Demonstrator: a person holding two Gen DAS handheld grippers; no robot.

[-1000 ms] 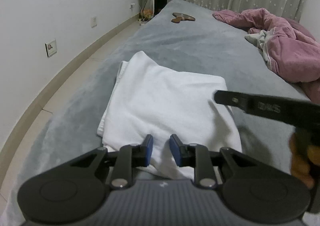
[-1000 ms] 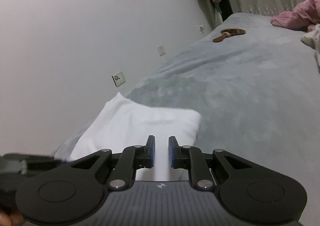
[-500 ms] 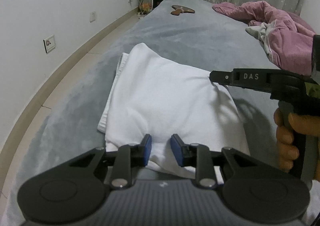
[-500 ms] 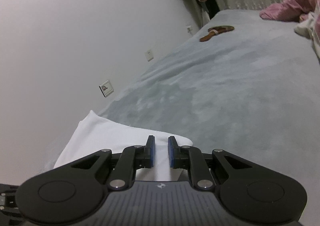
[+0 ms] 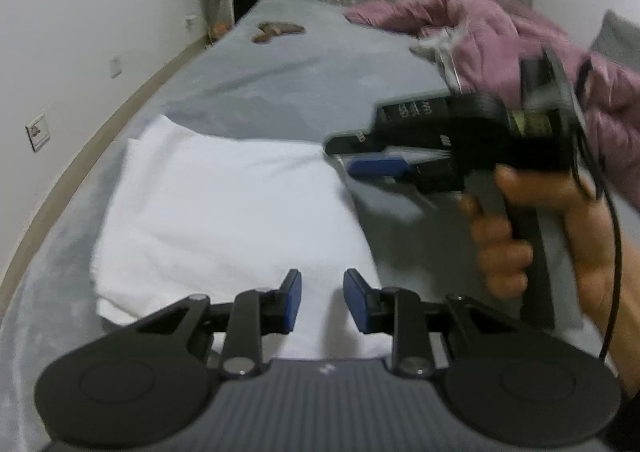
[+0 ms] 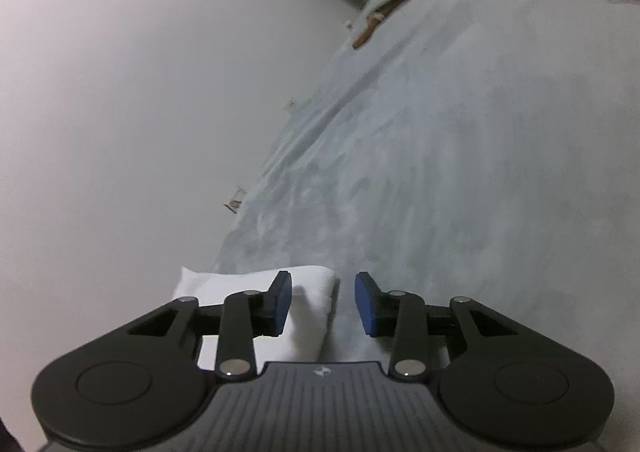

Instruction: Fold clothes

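White folded cotton garment [image 5: 224, 211] lies flat on grey bed [image 5: 304, 83]; right tool [image 6: 323, 302] opening, nothing pinched; left tool [image 5: 322, 302] narrow, empty. Smooth edges, don't drag.

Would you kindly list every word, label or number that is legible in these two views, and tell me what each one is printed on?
None can be read for certain.
Pale lettering on the side of the right gripper, in the left wrist view: too blurred to read.
Small pale mark on the body of the left gripper: a logo, no letters.
The same small mark on the right gripper's body in its own view: a logo, no letters.
Wall socket: no legible text.
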